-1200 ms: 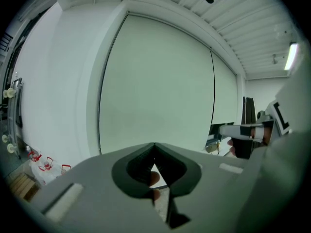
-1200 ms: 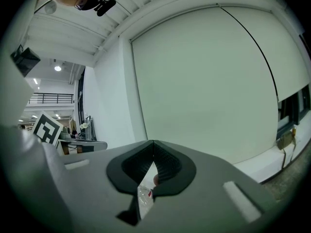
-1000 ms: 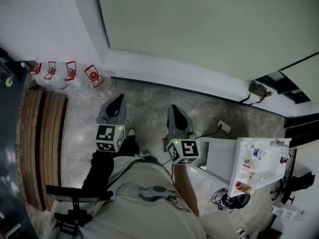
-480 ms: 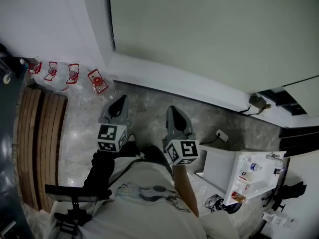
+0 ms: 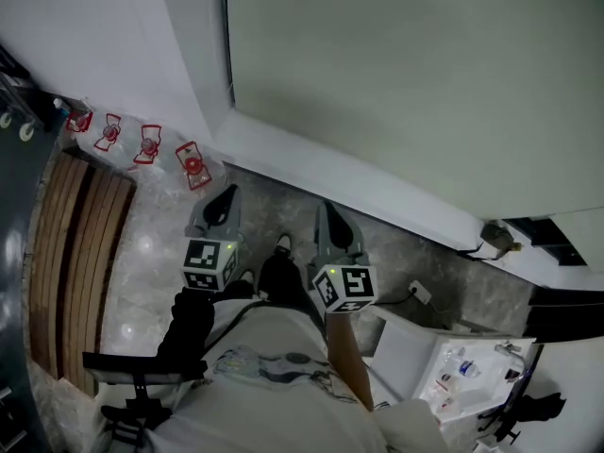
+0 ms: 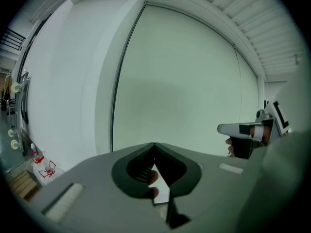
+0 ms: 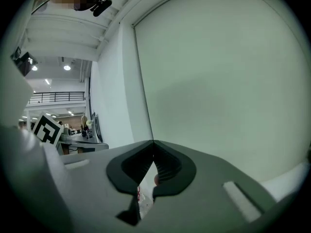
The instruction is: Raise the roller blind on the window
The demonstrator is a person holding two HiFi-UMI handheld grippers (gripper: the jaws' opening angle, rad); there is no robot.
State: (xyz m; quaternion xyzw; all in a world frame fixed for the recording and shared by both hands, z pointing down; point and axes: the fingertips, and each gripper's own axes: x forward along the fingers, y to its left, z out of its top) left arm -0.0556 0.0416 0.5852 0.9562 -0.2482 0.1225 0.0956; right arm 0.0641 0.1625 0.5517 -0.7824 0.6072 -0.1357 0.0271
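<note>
The roller blind [image 5: 406,74] is a wide pale grey-green sheet that covers the window down to a white sill [image 5: 349,173]. It fills most of the left gripper view [image 6: 184,91] and the right gripper view [image 7: 228,81]. My left gripper [image 5: 225,196] and right gripper [image 5: 327,210] are held side by side over the stone floor, pointing at the blind and short of it. Both sets of jaws meet tip to tip, the left gripper [image 6: 154,144] and the right gripper [image 7: 153,142] shut on nothing. I see no cord or chain in any view.
Several water bottles with red labels [image 5: 151,144] stand along the left wall beside a wooden bench [image 5: 75,253]. A white cart with small items [image 5: 453,376] is at the lower right, a floor socket [image 5: 420,293] near it. A black stand [image 5: 142,385] is behind me.
Both grippers have moved forward toward the blind, which now looms larger. The bottles and the cart have slid back in the head view. The jaws stayed shut.
</note>
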